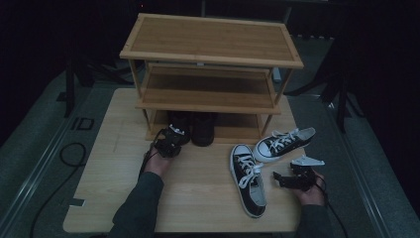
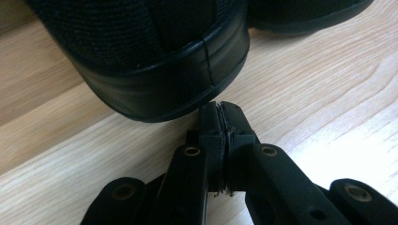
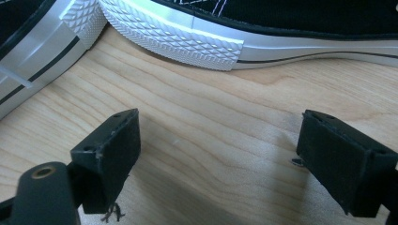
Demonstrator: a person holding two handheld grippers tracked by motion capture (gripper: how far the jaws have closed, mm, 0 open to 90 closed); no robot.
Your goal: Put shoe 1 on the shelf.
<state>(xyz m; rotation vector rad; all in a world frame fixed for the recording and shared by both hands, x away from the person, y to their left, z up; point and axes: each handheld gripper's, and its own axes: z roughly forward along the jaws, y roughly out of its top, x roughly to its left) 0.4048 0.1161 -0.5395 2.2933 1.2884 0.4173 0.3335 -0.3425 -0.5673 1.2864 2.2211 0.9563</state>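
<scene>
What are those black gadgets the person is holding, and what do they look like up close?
Each hand holds a black two-jaw tool. The left tool has black link arms with brass-coloured rivets. The right tool has blocky black pads, a grey three-cornered plate on top and a black cable behind. The person wears dark long sleeves.

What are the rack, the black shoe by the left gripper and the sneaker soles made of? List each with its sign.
Rack: looks like light wood or bamboo, smooth finish; grain lines and slatted shelves show.
Black shoe: knit or canvas-like upper, by its fine weave; the band around its base looks like smooth, slightly glossy rubber.
Sneaker soles: probably white rubber, with a moulded diamond texture at the toe.
</scene>
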